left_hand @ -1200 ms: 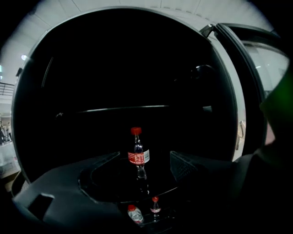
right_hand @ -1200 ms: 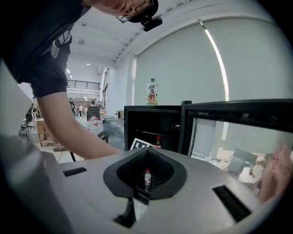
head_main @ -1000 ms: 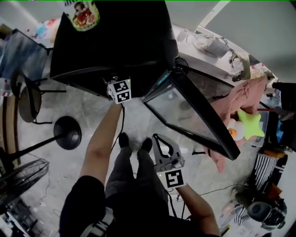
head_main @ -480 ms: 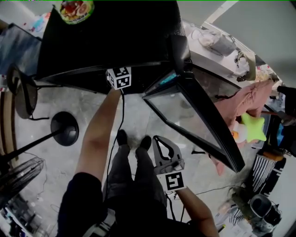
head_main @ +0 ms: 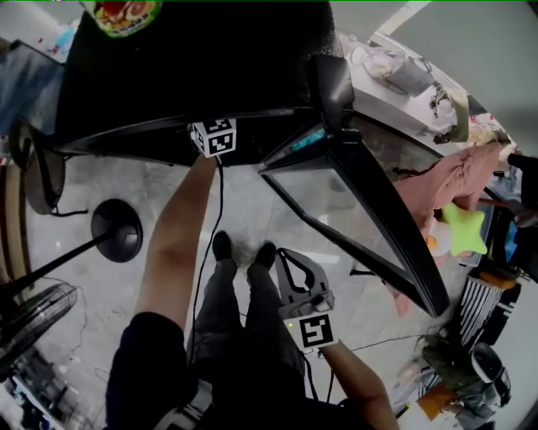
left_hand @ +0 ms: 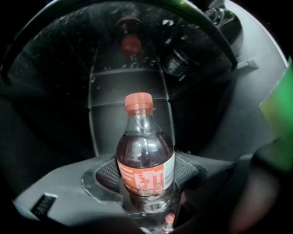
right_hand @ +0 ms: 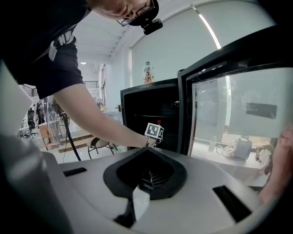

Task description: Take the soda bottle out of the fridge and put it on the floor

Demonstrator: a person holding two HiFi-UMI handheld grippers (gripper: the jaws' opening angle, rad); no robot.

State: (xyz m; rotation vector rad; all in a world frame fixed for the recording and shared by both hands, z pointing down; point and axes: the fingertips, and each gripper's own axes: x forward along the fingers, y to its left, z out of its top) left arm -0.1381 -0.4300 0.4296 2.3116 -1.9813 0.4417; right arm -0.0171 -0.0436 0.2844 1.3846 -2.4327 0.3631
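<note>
A clear soda bottle (left_hand: 145, 155) with a red cap and red label, full of dark drink, stands upright inside the dark fridge (head_main: 193, 67). My left gripper (left_hand: 146, 177) reaches in; its jaws have just been closing a little. The bottle's lower half is between the ribbed pads (left_hand: 106, 176), which stand wide and close beside the label, with no squeeze showing. In the head view only that gripper's marker cube (head_main: 214, 137) shows at the fridge opening. My right gripper (head_main: 284, 254) hangs shut and empty over the floor by the person's feet.
The glass fridge door (head_main: 353, 210) stands open to the right. A labelled drink bottle (head_main: 122, 13) sits on top of the fridge. A round stand base (head_main: 118, 239), a fan (head_main: 34, 323) and a chair (head_main: 38, 176) are at left. A cluttered table (head_main: 403, 71) and pink cloth (head_main: 454, 180) are at right.
The left gripper's marker cube has drawn up to the fridge opening as the arm reached further in. The right gripper hangs slightly lower, still shut.
</note>
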